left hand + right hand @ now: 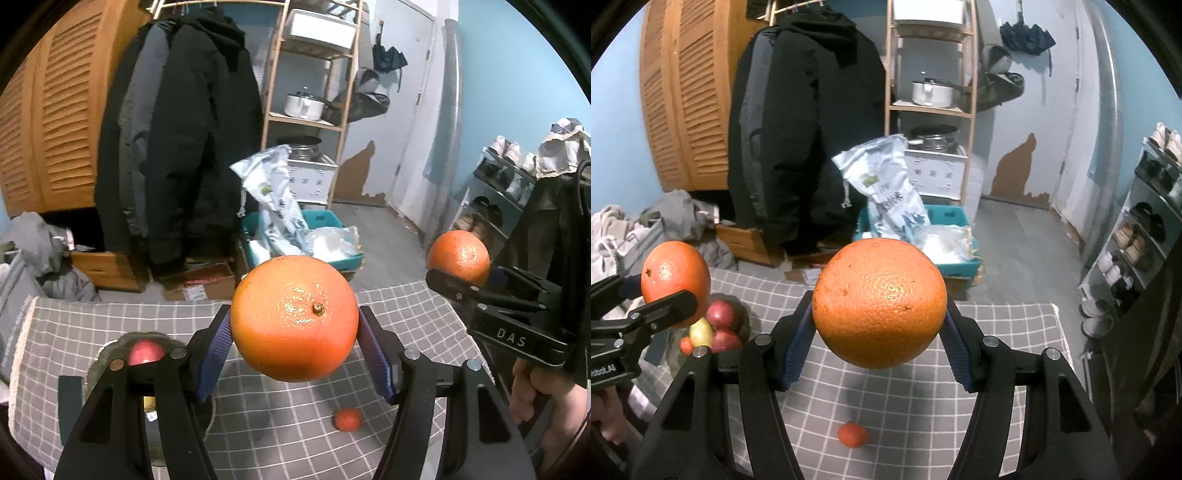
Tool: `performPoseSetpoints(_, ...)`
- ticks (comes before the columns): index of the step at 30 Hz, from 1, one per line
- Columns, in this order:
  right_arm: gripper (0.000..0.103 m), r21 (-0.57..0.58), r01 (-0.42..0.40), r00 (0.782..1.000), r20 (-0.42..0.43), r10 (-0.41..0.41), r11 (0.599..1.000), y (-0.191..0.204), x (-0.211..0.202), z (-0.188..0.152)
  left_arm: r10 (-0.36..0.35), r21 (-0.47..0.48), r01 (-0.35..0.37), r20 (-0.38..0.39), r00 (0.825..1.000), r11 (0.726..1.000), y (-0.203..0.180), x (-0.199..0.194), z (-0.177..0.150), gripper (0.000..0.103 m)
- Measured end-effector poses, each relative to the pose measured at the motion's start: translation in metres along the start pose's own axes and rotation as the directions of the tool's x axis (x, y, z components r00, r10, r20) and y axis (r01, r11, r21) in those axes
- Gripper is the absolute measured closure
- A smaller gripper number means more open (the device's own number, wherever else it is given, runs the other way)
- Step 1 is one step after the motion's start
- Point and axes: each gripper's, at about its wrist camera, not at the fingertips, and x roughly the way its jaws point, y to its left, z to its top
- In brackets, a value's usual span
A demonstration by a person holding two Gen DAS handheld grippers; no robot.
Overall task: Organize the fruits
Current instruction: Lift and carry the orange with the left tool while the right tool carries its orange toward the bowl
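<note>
Left tongs (294, 328) clamped on an orange with the stem nub (294, 317); right tongs (879, 317) clamped on a second orange (879, 302). I've got both lifted clear above the checked cloth (1008, 332). Small tangerine (852, 434) lies alone on the cloth below them. Bowl (107, 349) with red apples (720, 315) and other fruit sits left of the tangerine.

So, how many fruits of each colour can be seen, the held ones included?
Large oranges: 2, both held
Small orange fruits: 2
Red fruits: 2
Yellow fruit: 1
Total: 7 visible
</note>
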Motion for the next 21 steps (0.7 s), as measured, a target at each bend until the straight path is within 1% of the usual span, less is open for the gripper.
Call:
performPoseSetpoints(5, 0.04, -0.025, -0.033, 0.999, -0.006, 0.033, 0.999, 0.02, 0.006, 0.003, 0.025, -0.022, -0.025, 0.011, 1.0, 0.999, 0.017, -0.01, -0.003, 0.035)
performPoseSetpoints(12, 0.04, -0.049, -0.1, 0.995, -0.037, 0.098, 0.994, 0.053, 0.023, 0.003, 0.074, -0.05, -0.074, 0.005, 0.997, 0.996, 0.042, -0.018, -0.009, 0.035)
performPoseSetpoints(17, 0.04, -0.068, -0.163, 0.985, -0.075, 0.157, 0.984, 0.082, 0.042, 0.0, 0.123, -0.084, -0.125, -0.022, 0.992, 0.989, 0.068, -0.019, -0.019, 0.035)
performPoseSetpoints(21, 0.04, -0.072, -0.219, 0.971, -0.11, 0.211, 0.973, 0.102, 0.058, -0.005, 0.162, -0.113, -0.167, -0.052, 0.985, 0.979, 0.091, -0.017, -0.029, 0.035)
